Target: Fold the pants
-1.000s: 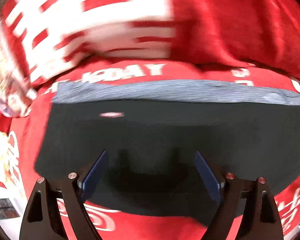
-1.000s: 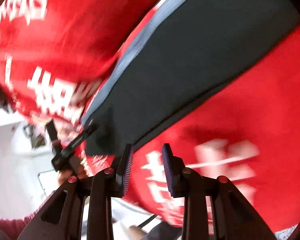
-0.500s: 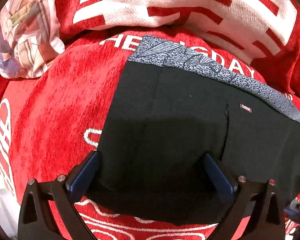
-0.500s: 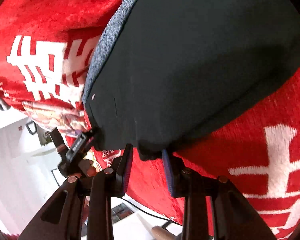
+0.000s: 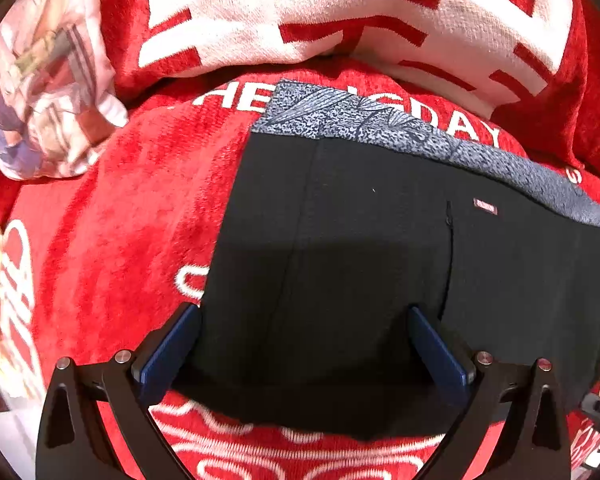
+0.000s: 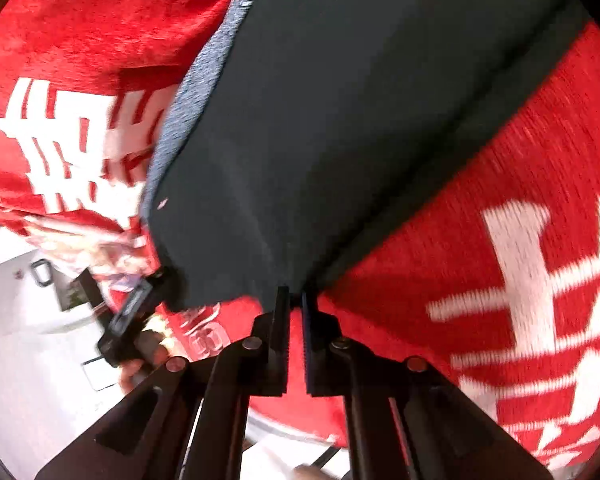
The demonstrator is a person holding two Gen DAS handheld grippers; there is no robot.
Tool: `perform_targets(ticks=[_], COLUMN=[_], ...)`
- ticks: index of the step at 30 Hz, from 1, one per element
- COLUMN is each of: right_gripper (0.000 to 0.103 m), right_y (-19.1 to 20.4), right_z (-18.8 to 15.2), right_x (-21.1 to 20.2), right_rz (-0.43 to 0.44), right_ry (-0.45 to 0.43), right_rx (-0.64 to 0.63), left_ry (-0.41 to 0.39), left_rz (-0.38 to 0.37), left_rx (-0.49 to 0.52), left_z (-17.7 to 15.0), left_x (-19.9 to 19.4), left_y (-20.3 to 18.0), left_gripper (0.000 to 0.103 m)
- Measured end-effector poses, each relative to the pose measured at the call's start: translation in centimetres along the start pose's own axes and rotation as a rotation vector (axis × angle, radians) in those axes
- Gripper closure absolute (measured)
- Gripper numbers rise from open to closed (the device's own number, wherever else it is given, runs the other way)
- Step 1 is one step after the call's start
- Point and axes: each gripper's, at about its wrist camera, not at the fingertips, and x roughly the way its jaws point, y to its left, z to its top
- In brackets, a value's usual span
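Black pants point(image 5: 380, 260) with a grey patterned waistband point(image 5: 380, 128) lie flat on a red blanket point(image 5: 132, 220). My left gripper point(image 5: 304, 340) points steeply down over their near left corner. It is open wide, with the dark cloth between its blue pads point(image 5: 168, 352) and neither pad pressing. In the right wrist view the pants point(image 6: 360, 120) fill the upper middle. My right gripper point(image 6: 294, 300) is shut, its fingertips pinching the near hem. At the pants' other corner in that view a hand holds the left gripper point(image 6: 128, 320).
A red pillow point(image 5: 360, 12) with large white characters lies beyond the waistband. A pale patterned cushion point(image 5: 48, 92) sits at the far left. White lettering runs across the blanket point(image 6: 520, 280). A white floor and furniture point(image 6: 32, 340) show past the bed's edge.
The left gripper swept over to the pants' left end and its jaws widened. The right gripper came in to the near hem, and its jaws went from apart to shut on it.
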Motion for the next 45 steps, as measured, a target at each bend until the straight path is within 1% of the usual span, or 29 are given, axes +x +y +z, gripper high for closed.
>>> perform_targets(ticks=[2,3,4,5,7,8,10,12,15,18,20,21,24,25,26,27,28,30,32,33,34,35,37,38,39,41,43,44,45], right_gripper=[0.090,0.086,0.085,0.084,0.083,0.083,0.083,0.083,0.083,0.083,0.083,0.083,0.084,0.087,0.099,0.102,0.103,0.103,0.103,0.103,0.103,0.101,0.093,0.083,0.077,0.076,0.076,0.080,0.094], right_y=[0.5,0.6,0.5,0.2,-0.1,-0.1,0.2,-0.1,-1.7,-3.5,-4.1,-4.1,-4.6,-5.0,-5.4,-5.5,-5.7,-6.6,-7.4,-7.4,-7.1,-6.3,-5.6,-5.6,-5.9,-6.6,-7.1,-7.2,-7.1], right_z=[0.2,0.4,1.0,1.6,3.0,4.1,5.7,6.2,5.5,5.3,5.9,6.0,7.1,7.1,6.9,6.7,6.3,5.6,4.9,4.6,4.3,4.1,4.4,4.7,5.2,5.9,6.8,7.0,7.3], right_x=[-2.4,-3.7,-5.6,-7.0,-9.2,-10.3,-11.4,-12.2,-13.1,-12.9,-12.7,-12.6,-11.8,-11.7,-11.9,-12.0,-12.2,-12.2,-12.3,-12.6,-13.0,-13.5,-14.2,-14.4,-14.9,-15.2,-14.8,-14.7,-14.7], right_rz=[-0.075,-0.085,-0.098,-0.113,-0.138,-0.155,-0.204,-0.228,-0.206,-0.152,-0.096,-0.086,-0.091,-0.073,-0.069,-0.084,-0.111,-0.144,-0.158,-0.133,-0.084,-0.081,-0.122,-0.125,-0.118,-0.086,-0.089,-0.087,-0.090], right_ry=[-0.023,-0.044,-0.088,-0.119,-0.179,-0.211,-0.243,-0.262,-0.263,-0.241,-0.251,-0.256,-0.240,-0.243,-0.252,-0.261,-0.271,-0.271,-0.261,-0.263,-0.260,-0.255,-0.273,-0.285,-0.313,-0.333,-0.324,-0.321,-0.321], right_rx=[-0.064,-0.085,-0.093,-0.085,-0.079,-0.088,-0.103,-0.090,-0.037,0.014,0.040,0.040,0.070,0.094,0.112,0.113,0.113,0.133,0.151,0.141,0.110,0.066,0.036,0.044,0.074,0.123,0.156,0.161,0.161], left_ry=[-0.009,-0.023,-0.030,-0.038,-0.047,-0.052,-0.054,-0.046,-0.015,0.030,0.037,0.034,0.027,0.026,0.024,0.021,0.028,0.072,0.037,0.048,0.051,0.060,0.064,0.065,0.067,0.070,0.069,0.069,0.069], left_rz=[0.006,-0.013,-0.036,-0.069,-0.107,-0.141,-0.175,-0.196,-0.237,-0.244,-0.245,-0.243,-0.233,-0.230,-0.221,-0.203,-0.186,-0.159,-0.160,-0.163,-0.167,-0.174,-0.175,-0.172,-0.169,-0.166,-0.167,-0.168,-0.171], left_rx=[0.014,0.022,0.030,0.050,0.088,0.122,0.172,0.216,0.220,0.189,0.165,0.158,0.145,0.150,0.165,0.194,0.223,0.268,0.247,0.239,0.231,0.225,0.230,0.233,0.231,0.225,0.226,0.227,0.228], left_z=[-0.4,-0.7,-1.0,-1.5,-2.0,-2.3,-2.4,-2.5,-2.9,-3.1,-3.1,-3.1,-2.8,-2.9,-3.1,-3.6,-4.0,-5.2,-5.7,-5.6,-5.5,-5.4,-5.5,-5.4,-5.4,-5.4,-5.3,-5.2,-5.1], left_x=[-1.3,-2.4,-3.2,-4.2,-5.0,-5.3,-5.7,-5.5,-4.8,-3.9,-3.7,-3.8,-3.8,-3.8,-3.7,-3.5,-2.9,-1.4,-1.6,-1.6,-1.6,-1.4,-1.8,-1.8,-1.8,-1.8,-1.8,-1.3,-1.3], left_y=[-0.7,-1.4,-2.3,-3.9,-6.5,-8.9,-12.4,-16.2,-19.3,-20.2,-19.7,-19.4,-18.9,-19.0,-19.3,-19.8,-20.4,-21.4,-21.1,-21.0,-20.9,-20.7,-20.5,-20.5,-20.5,-20.4,-20.4,-20.7,-20.6], left_gripper=[0.000,0.000,0.000,0.000,0.000,0.000,0.000,0.000,0.000,0.000,0.000,0.000,0.000,0.000,0.000,0.000,0.000,0.000,0.000,0.000,0.000,0.000,0.000,0.000,0.000,0.000,0.000,0.000,0.000])
